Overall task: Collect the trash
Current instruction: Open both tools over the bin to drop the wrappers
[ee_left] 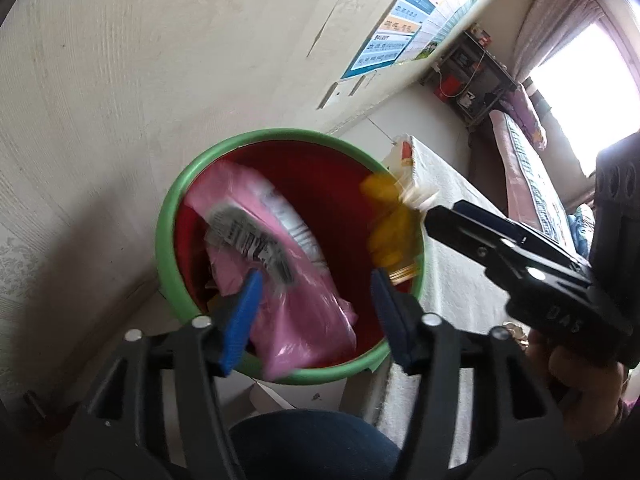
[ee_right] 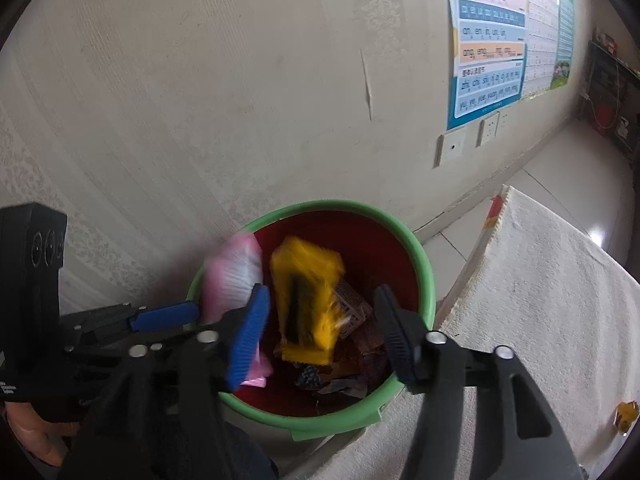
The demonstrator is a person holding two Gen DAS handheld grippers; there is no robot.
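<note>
Two handheld grippers hang over a green-rimmed red bin [ee_left: 168, 216] that stands against a pale patterned wall [ee_left: 120, 60]. The left gripper [ee_left: 316, 284] has its blue-padded jaws spread wide, pads clear of the blurred pink wrapper [ee_left: 280, 248], which lies in the mouth of the bin, just beyond them. The right gripper [ee_right: 320, 304] is likewise spread, gripping nothing; a blurred yellow packet [ee_right: 308, 292] shows between its jaws, inside the bin, above a heap of crumpled wrappers [ee_right: 356, 340] at the bottom. In the right wrist view the pink wrapper sits at the bin's left side. Just right of the bin stands a table under a white cloth [ee_right: 540, 280], with a small yellow scrap [ee_right: 626, 416] near its right edge. A wall chart [ee_right: 488, 48] hangs farther along the wall on the right.
</note>
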